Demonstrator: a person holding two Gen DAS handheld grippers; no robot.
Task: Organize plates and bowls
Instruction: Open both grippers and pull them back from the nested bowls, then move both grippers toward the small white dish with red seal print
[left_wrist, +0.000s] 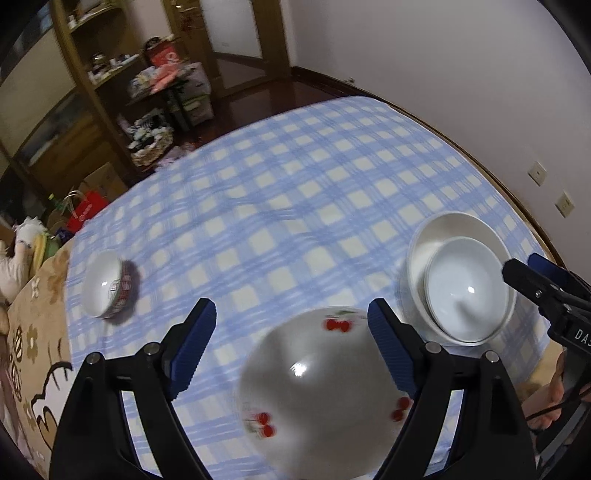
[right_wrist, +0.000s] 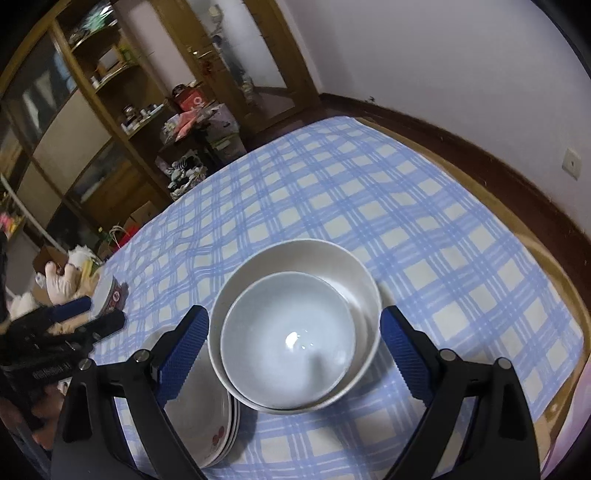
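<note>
Below the left wrist camera, the left gripper (left_wrist: 291, 347) has its blue-padded fingers spread wide above a stack of cherry-print plates (left_wrist: 317, 391) on the blue checked tablecloth (left_wrist: 295, 177); nothing is held between them. Further left, a small red-patterned bowl (left_wrist: 109, 290) sits alone. To the right, a pale blue bowl (left_wrist: 467, 290) nests inside a larger white bowl (left_wrist: 424, 254), with the right gripper (left_wrist: 532, 277) beside them.

From the right wrist camera, the right gripper (right_wrist: 295, 350) has its fingers far apart, straddling the nested bowls (right_wrist: 295, 332) without touching them. The plate stack (right_wrist: 210, 424) lies just left, touching or nearly touching the white bowl. The left gripper (right_wrist: 92, 314) is at the far left, near the red-patterned bowl (right_wrist: 110, 295).
</note>
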